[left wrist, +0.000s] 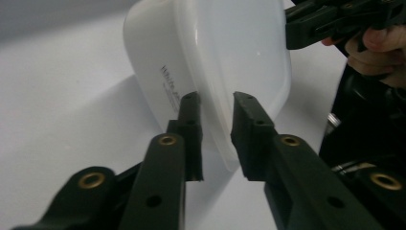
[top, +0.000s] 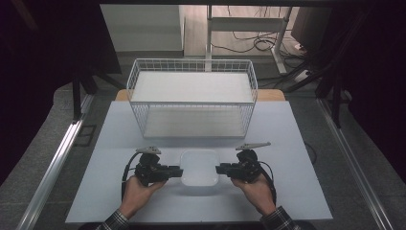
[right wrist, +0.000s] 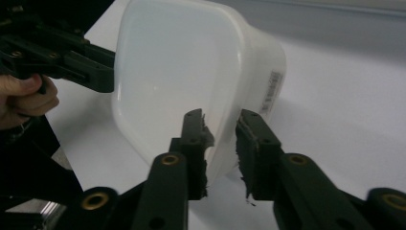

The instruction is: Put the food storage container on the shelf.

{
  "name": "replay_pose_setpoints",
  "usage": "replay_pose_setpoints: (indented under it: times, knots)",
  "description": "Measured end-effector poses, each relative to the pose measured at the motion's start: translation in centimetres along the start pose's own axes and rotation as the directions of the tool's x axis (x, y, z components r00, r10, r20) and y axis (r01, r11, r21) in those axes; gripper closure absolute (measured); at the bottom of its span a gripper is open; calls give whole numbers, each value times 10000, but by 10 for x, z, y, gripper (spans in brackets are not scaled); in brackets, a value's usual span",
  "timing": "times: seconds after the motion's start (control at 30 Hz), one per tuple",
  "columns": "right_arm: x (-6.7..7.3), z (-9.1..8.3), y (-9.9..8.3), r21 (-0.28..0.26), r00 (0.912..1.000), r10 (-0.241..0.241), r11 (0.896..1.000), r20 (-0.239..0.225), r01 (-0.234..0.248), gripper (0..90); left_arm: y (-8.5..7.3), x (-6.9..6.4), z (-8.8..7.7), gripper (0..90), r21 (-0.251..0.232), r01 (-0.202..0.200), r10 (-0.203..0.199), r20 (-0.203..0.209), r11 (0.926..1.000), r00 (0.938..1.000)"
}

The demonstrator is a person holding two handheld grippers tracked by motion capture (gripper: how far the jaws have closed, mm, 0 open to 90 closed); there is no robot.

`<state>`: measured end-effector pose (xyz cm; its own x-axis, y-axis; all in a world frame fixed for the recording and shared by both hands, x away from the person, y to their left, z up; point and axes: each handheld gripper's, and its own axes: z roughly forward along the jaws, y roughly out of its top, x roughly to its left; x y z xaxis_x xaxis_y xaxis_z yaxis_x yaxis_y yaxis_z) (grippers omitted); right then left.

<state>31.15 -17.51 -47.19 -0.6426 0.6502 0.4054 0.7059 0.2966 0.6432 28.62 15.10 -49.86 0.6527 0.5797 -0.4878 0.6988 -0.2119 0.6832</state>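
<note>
A white plastic container (top: 199, 167) with a lid sits on the pale table near the front edge, between my two grippers. My left gripper (top: 181, 171) meets its left rim, and in the left gripper view the black jaws (left wrist: 216, 103) pinch the container's edge (left wrist: 215, 62) between them. From the opposite side, my right gripper (top: 218, 168) holds the right rim; its jaws (right wrist: 221, 120) close on the container's wall (right wrist: 182, 72). Each gripper view also shows the other gripper (left wrist: 335, 24) (right wrist: 72, 62) on the far rim.
A white wire basket (top: 191, 62) stands behind the container at the back of the table (top: 287, 191). Metal rails run along both sides of the table. A desk frame and cables lie on the floor beyond.
</note>
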Motion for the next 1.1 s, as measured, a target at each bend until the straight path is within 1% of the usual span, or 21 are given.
replay_pose_setpoints:
  times: [0.07, 0.13, 0.17, 0.23, 0.27, 0.33, 0.4, 0.43, 0.57, 0.67, 0.73, 0.93, 0.97, 1.03, 1.1]
  knots:
    - [-2, 0, -1, -220, 9999, 13, 9998, 164, -10, 767, -1, -1, 1, 796, -201, 42, -43, -50, 9998, 10000]
    - [-2, 0, -2, -302, 9997, -33, 9995, 247, 41, 771, -1, -1, 1, 809, -348, 105, -109, -113, 9993, 9999]
    - [-2, 0, -2, -302, 9997, -33, 9995, 247, 41, 771, -1, -1, 1, 810, -348, 105, -109, -113, 9993, 9999]
    - [-1, 0, -3, -411, 9991, -159, 9990, 391, 175, 772, -1, -1, 2, 811, -421, 67, -77, -241, 9991, 9997]
    - [1, 1, -3, -472, 9981, -273, 9984, 557, 300, 772, -1, -2, 1, 813, -491, -14, -4, -383, 9988, 9993]
    - [2, 1, -3, -503, 9977, -297, 9982, 614, 328, 773, -1, -3, 1, 813, -549, -34, 11, -417, 9985, 9991]
    - [4, 0, -2, -717, 9974, -409, 9964, 601, 452, 774, 0, -4, -2, 814, -822, -54, 20, -422, 9966, 9991]
    - [4, 0, -2, -717, 9974, -409, 9964, 601, 452, 774, 0, -4, -2, 813, -822, -54, 20, -422, 9966, 9991]
    - [7, -3, 0, -906, 9962, -653, 9934, 580, 704, 776, 2, -6, -6, 813, -1066, -219, 148, -666, 9941, 9977]
    - [9, -4, 3, -1083, 9956, -751, 9908, 555, 808, 777, 5, -8, -10, 812, -1193, -376, 274, -854, 9921, 9960]
    - [11, -5, 6, -1192, 9943, -870, 9884, 613, 939, 777, 8, -10, -12, 812, -1285, -495, 371, -971, 9905, 9946]
    - [15, -12, 18, -1582, 9898, -1198, 9787, 776, 1308, 778, 19, -15, -19, 811, -1574, -821, 622, -1274, 9841, 9899]
    - [16, -14, 20, -1632, 9895, -1222, 9775, 775, 1335, 778, 22, -16, -21, 811, -1642, -872, 662, -1295, 9826, 9894]
    - [17, -18, 27, -1870, 9882, -1335, 9715, 751, 1455, 778, 26, -18, -24, 812, -1723, -967, 739, -1341, 9803, 9882]
    - [18, -19, 30, -1927, 9877, -1366, 9699, 764, 1490, 778, 31, -19, -28, 811, -1795, -1069, 818, -1421, 9779, 9865]
